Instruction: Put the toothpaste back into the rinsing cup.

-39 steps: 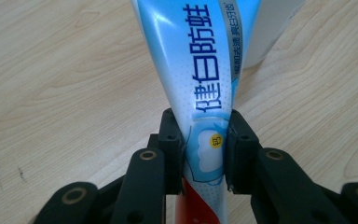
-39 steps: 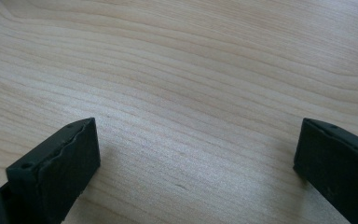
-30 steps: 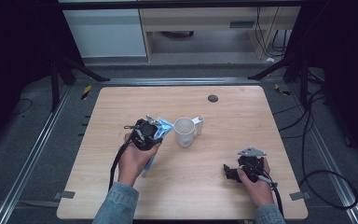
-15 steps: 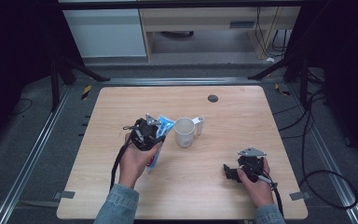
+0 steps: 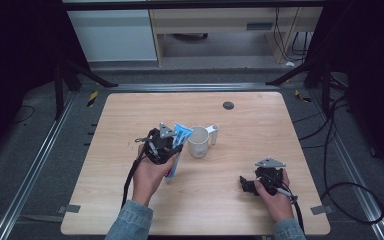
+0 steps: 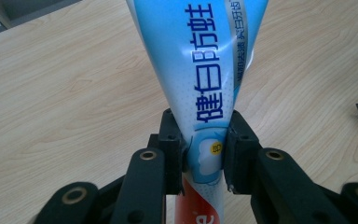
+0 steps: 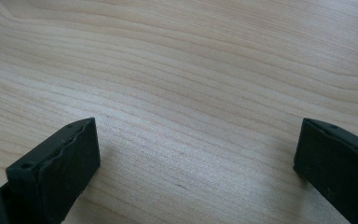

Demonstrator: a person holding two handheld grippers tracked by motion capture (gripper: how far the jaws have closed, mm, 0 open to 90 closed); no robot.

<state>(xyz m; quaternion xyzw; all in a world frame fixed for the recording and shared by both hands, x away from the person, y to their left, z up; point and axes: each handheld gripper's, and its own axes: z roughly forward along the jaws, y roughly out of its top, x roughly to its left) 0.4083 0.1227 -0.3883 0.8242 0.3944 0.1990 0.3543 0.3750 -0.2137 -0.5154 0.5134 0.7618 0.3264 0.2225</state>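
left gripper (image 5: 172,142): my jaws are clamped on the toothpaste tube (image 6: 205,70), one pad on each side of it, seen close in the left gripper view.
grip point: the pads pinch the tube where the blue-and-white print meets the red band; the wide flat end fans out toward 12 o'clock in the left gripper view.
toothpaste tube in the high view (image 5: 181,134): it sits a little left of the table's centre, its blue end toward 1 o'clock of my left hand (image 5: 150,175) and its lower end toward 6 o'clock.
white mug (image 5: 198,141): just beside the tube at 3 o'clock, upright, mouth open to the camera; i cannot tell whether the two touch.
small white cylinder (image 5: 213,132): just beside the mug at 2 o'clock.
right gripper (image 5: 247,184): my jaws stand wide apart with bare wood between them in the right gripper view (image 7: 196,154); it rests low at 4 o'clock of the mug, well apart from it.
table (image 5: 130,115): light wood, rounded corners, with a dark round disc (image 5: 228,105) at 12 o'clock near the far edge.
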